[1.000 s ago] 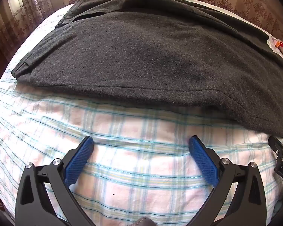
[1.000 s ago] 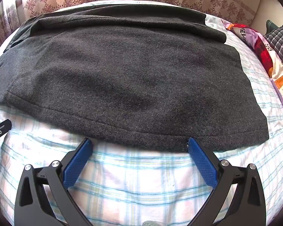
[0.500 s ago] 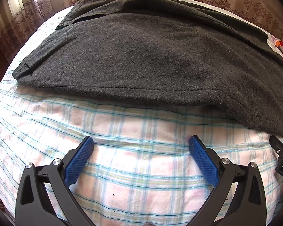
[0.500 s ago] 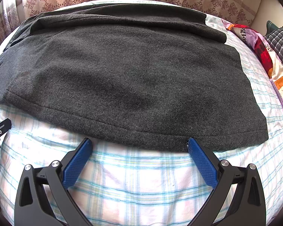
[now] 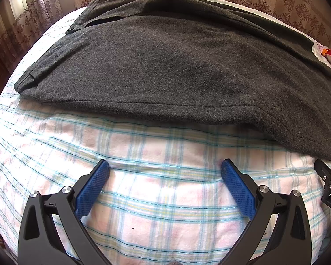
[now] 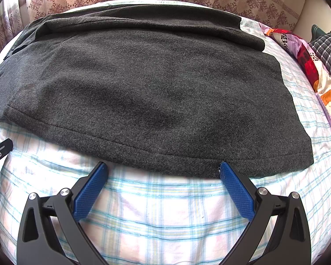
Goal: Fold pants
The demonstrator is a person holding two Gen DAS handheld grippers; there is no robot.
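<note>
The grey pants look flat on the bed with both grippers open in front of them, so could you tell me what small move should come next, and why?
Probably ease both grippers forward to the near edge of the grey pants and close. The right gripper is open with its fingertips right at that edge; the left gripper is open over bare plaid sheet, short of the fabric. Neither holds anything yet.

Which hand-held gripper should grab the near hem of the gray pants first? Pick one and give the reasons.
Right. The right hand-held gripper is open with its blue tips right at the gray pants hem. The left hand-held gripper, also open, sits over bare plaid sheet, short of the edge.
</note>
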